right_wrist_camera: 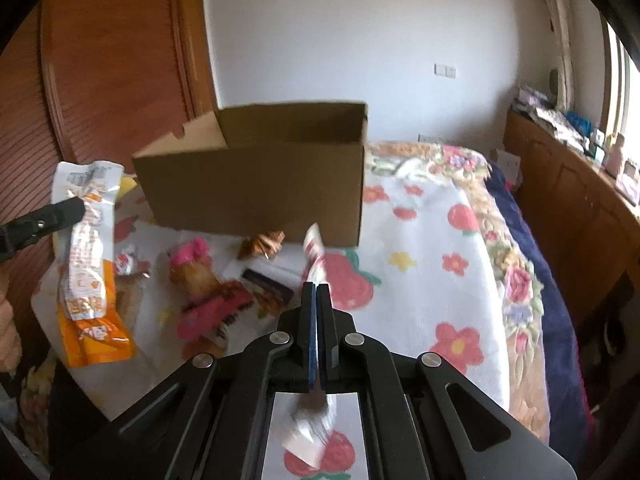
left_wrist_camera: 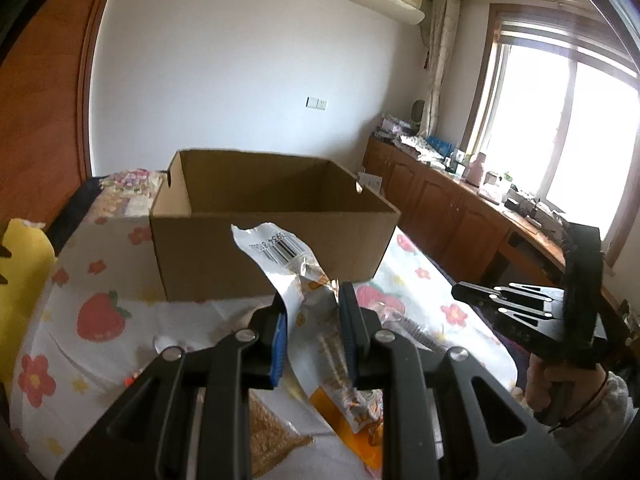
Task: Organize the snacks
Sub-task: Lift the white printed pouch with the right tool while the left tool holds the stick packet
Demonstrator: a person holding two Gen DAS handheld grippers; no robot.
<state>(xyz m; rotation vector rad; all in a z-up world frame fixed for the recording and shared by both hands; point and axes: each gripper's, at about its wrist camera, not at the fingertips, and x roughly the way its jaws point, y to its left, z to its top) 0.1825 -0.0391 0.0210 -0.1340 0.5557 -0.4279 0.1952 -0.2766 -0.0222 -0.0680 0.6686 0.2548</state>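
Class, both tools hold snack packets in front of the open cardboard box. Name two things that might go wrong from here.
1. The left tool pinches the long orange packet only near its top; the hanging end may catch the cardboard box wall.
2. The right tool grips a thin red-and-white packet by a narrow strip, so it might slip out.

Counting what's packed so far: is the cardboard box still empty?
Cannot tell. The cardboard box is open-topped, but both views show only its inner walls, not its floor.
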